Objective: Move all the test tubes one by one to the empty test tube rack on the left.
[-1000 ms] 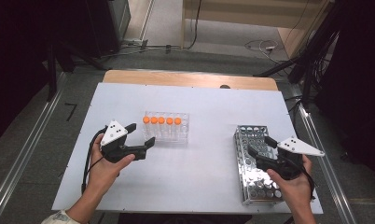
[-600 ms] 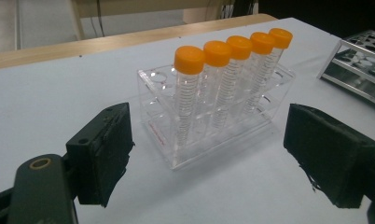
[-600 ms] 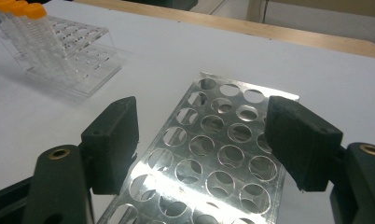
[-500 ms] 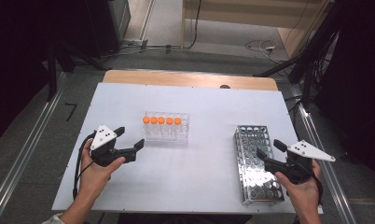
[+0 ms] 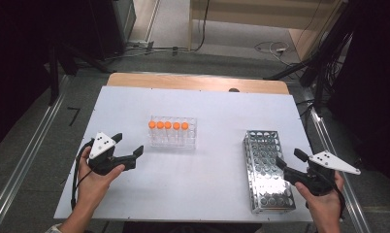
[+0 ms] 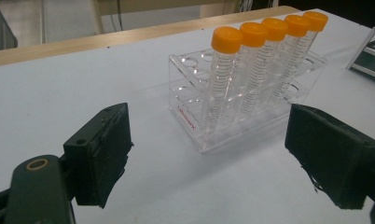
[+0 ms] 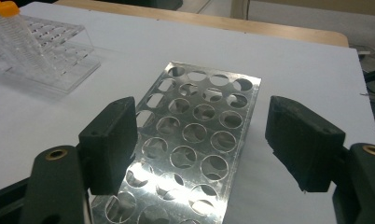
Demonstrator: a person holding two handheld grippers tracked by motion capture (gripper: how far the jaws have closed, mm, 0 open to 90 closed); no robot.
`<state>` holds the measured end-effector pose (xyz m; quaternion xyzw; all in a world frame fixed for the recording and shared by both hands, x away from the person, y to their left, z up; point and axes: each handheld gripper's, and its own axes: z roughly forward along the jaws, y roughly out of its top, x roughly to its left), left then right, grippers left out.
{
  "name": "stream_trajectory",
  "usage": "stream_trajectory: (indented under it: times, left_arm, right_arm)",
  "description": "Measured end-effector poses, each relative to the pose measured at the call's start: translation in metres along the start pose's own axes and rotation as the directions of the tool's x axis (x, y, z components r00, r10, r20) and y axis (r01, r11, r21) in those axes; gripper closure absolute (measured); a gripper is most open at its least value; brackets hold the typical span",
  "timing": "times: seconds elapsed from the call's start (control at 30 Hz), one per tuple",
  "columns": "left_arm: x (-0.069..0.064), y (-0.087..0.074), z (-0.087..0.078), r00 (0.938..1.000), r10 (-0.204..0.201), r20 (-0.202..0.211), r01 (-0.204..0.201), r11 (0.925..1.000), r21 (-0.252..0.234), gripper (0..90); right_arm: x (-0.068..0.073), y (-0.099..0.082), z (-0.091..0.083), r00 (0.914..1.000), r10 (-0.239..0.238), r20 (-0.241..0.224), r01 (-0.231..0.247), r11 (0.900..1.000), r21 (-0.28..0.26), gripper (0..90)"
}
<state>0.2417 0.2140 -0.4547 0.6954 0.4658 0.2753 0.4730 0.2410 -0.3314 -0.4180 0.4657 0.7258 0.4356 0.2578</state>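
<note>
Hard to read: the red lettering on the front wall of the clear rack (image 6: 241, 100) is too small to make out; the graduation marks on the tubes blur into fine rings.
Cut off: the metal rack (image 7: 190, 140) runs out of the right gripper view at the bottom; in that view just two orange caps of the tubes show at the top left corner.
Hidden: the lower ends of the tubes sit behind the clear rack's walls and glare, so I cannot tell how they rest.
Tubes: five clear plastic tubes with orange caps (image 5: 168, 125) stand in one row along the clear rack's far side, leaning slightly in the left gripper view (image 6: 265, 28).
Clear rack: transparent plastic, boxy, round holes on top, mid-counter (image 5: 172, 132).
Metal rack: shiny perforated sheet metal, long rectangle, rows of round empty holes, at the counter's right (image 5: 267, 170).
Counter: flat matt white top (image 5: 207, 184), with a pale wood edge at the far side.
Left gripper: black, grey three-cornered plate on top, held in the left hand (image 5: 93, 182); jaws spread wide, empty, aimed at the clear rack, near it but apart (image 5: 127, 145).
Right gripper: black with the same plate, held in the right hand (image 5: 324, 206); jaws wide, empty, over the metal rack's right edge (image 5: 290, 160).
Pads: dark, rough foam-like facing, frayed at the edges (image 6: 113, 154).
</note>
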Motion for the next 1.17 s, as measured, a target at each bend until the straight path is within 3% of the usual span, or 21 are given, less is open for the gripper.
stream_trajectory:
  times: [0.37, 0.73, 0.9, 1.17]
  left_arm:
    - [0.01, -0.008, -0.004, 0.9995, -0.024, -0.022, 0.024, 0.9997, 0.008, 15.4]
    - [0.023, -0.018, -0.01, 0.9967, -0.05, -0.064, 0.052, 0.9985, 0.02, 15.3]
    - [0.03, -0.027, -0.014, 0.9939, -0.062, -0.091, 0.065, 0.9974, 0.03, 15.3]
    - [0.032, -0.042, -0.01, 0.9922, -0.045, -0.116, 0.055, 0.9951, 0.082, 14.3]
  right_arm:
    - [-0.011, -0.007, -0.005, 0.9994, 0.021, 0.027, -0.021, 0.9998, -0.001, 23.7]
    - [-0.025, -0.015, -0.01, 0.9956, 0.044, 0.082, -0.045, 0.999, 0.01, 23.7]
    - [-0.032, -0.021, -0.012, 0.9918, 0.059, 0.113, -0.061, 0.998, 0.015, 23.7]
    - [-0.045, -0.035, -0.004, 0.9759, 0.083, 0.202, -0.094, 0.9947, 0.042, 20.9]
